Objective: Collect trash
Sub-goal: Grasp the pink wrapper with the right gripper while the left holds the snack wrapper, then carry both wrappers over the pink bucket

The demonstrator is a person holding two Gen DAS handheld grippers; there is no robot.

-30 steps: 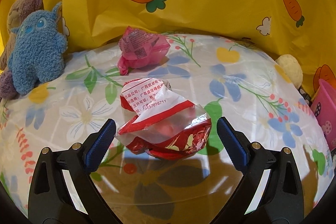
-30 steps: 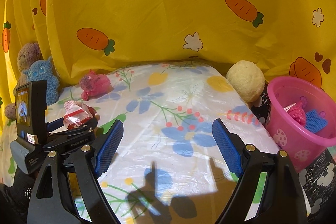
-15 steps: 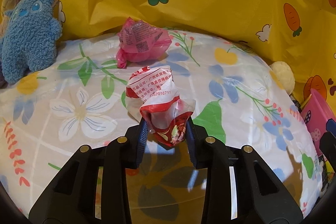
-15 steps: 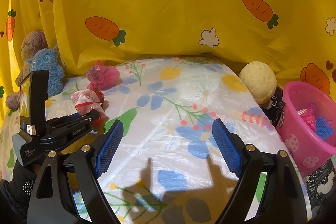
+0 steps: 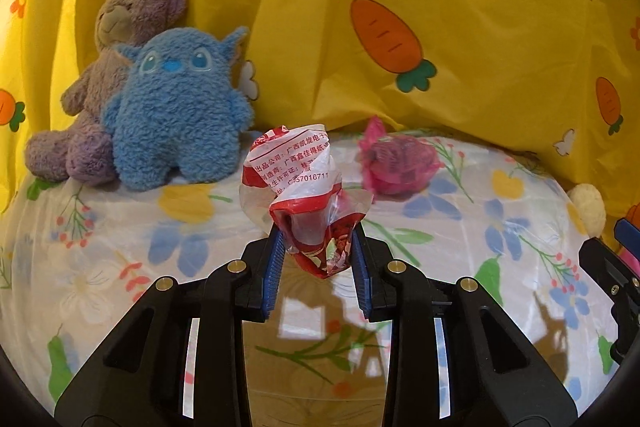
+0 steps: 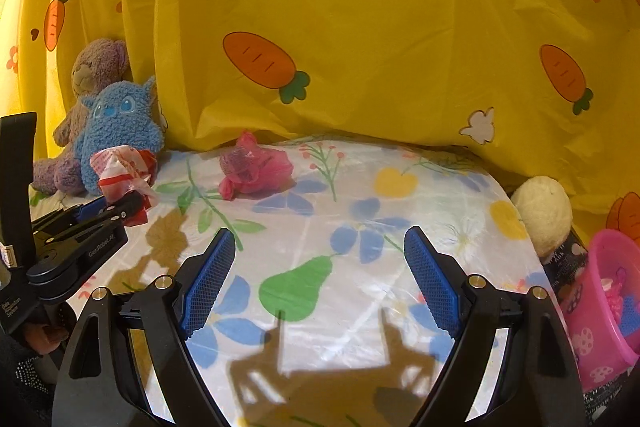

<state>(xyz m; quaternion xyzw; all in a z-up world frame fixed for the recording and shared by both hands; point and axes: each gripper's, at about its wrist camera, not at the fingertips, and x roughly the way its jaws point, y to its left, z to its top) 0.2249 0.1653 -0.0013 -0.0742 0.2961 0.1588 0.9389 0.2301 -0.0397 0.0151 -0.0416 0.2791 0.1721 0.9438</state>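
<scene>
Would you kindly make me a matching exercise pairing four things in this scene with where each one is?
Things:
1. crumpled red-and-white wrapper
2. crumpled pink plastic bag
3. fuzzy blue plush toy
4. pink plastic bucket

Places:
A. at the table's right edge
B. lying loose on the flowered tablecloth
C. between the left hand-held gripper's pads
D. in front of the purple teddy bear

Pairs: 1-C, 2-B, 3-D, 4-A

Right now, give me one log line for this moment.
left gripper: shut on red-and-white wrapper, lifted | right gripper: open, empty | pink wrapper: on table | pink bucket: right
</scene>
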